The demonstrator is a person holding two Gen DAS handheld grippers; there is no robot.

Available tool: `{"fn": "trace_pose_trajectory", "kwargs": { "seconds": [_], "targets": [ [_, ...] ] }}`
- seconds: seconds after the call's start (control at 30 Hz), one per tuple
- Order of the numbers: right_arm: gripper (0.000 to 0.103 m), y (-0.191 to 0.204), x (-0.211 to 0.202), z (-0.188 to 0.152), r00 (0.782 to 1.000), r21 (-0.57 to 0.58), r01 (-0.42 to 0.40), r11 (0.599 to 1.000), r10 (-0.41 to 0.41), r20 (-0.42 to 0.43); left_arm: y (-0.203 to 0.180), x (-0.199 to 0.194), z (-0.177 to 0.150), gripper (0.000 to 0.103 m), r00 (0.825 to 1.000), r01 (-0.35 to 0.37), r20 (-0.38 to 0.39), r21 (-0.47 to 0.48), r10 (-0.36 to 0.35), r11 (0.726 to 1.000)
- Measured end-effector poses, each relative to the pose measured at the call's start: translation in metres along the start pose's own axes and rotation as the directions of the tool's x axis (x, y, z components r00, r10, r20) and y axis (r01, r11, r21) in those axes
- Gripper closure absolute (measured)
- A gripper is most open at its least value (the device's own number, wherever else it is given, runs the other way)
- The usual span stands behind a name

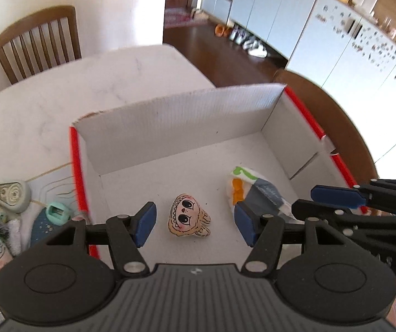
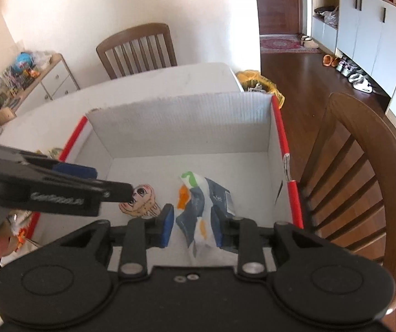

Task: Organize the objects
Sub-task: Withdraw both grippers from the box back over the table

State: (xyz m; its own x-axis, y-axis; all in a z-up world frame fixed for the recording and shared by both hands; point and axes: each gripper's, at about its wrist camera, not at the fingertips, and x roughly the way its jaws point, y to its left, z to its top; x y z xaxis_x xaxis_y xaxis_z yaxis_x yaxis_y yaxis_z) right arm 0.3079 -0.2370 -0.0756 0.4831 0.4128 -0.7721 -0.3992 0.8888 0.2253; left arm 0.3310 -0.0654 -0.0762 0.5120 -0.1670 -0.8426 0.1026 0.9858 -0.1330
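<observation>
Packet lengthwise away from camera between part-open right tongs, left tongs open, empty, box.

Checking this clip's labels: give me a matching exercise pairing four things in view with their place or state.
Things:
1. cartoon-face toy
2. crumpled packet
3. left hand-held gripper
4. mint green sharpener

Places or states:
A. on the table outside the box's red-edged left wall
B. open, nothing between its pads, above the box
C. on the box floor, left of the other item
D. on the box floor, nearer the right wall

Pairs: 1-C, 2-D, 3-B, 4-A
</observation>
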Motion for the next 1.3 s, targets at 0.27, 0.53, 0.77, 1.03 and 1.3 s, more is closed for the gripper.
{"fn": "trace_pose_trajectory", "kwargs": {
  "seconds": [0.27,0.53,0.77,1.03,1.3],
  "targets": [
    [0.059,0.011,-0.024,-0.003,0.998,0.017,-0.002,1.0,0.001,0.056,0.015,-0.052,-0.023,0.041,0.994,0.017,0.113,-0.023,-0.014,1.0],
    [0.039,0.038,-0.046,-0.009,0.992,-0.012,-0.011,1.0,0.012,0.124,0.033,-0.095,-0.052,0.038,0.98,-0.023,0.199,-0.02,0.026,1.0],
    [0.022,0.068,-0.062,-0.013,0.981,-0.023,-0.025,0.999,0.029,0.192,0.053,-0.124,-0.072,0.033,0.967,-0.038,0.251,-0.024,0.043,0.999],
    [0.015,0.102,-0.063,-0.021,0.974,-0.012,-0.045,0.999,0.047,0.221,0.075,-0.143,-0.088,0.023,0.96,-0.009,0.28,-0.034,0.018,0.999],
    [0.01,0.138,-0.061,-0.025,0.971,-0.026,-0.043,0.999,0.048,0.236,0.104,-0.158,-0.107,0.003,0.949,0.037,0.315,-0.038,-0.023,0.999]
  ]
}}
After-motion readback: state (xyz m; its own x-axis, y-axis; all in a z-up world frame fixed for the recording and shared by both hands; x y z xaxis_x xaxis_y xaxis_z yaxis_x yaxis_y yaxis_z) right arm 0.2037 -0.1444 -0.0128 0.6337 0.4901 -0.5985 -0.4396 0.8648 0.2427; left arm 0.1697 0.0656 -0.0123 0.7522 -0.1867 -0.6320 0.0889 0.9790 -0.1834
